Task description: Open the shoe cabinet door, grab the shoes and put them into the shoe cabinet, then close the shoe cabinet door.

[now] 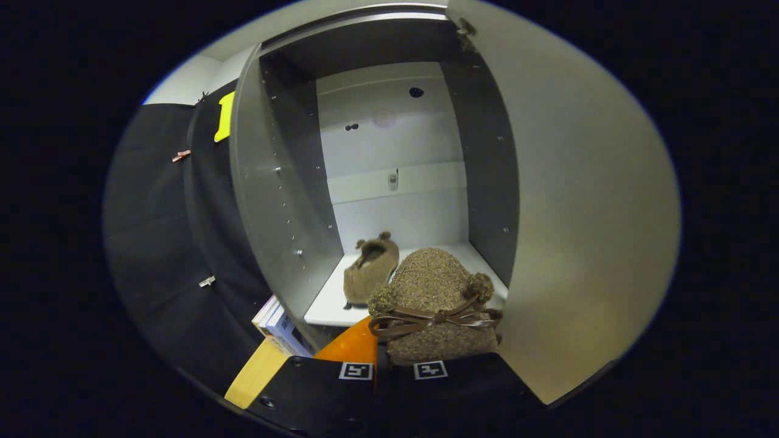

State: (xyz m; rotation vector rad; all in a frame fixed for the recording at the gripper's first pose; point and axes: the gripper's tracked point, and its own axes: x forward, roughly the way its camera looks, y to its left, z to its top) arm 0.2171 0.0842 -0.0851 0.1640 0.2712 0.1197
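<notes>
One shoe (370, 267) already in, resting on the white shelf (322, 307) of the cabinet (286, 201), toward the left side. Door (584, 201) swung wide open on the right, so step one done. Second shoe (435, 304) up at the gripper (395, 370), toe pointing into the cabinet, bow and pompoms on top, hovering at the shelf's front edge. Looks carried, heel end tucked down by the fingers, though how the jaws stand can't be told from here. Books (277, 325) stacked just outside, lower left. Left to do: set this shoe beside its mate, let go, back out, shut the door.
</notes>
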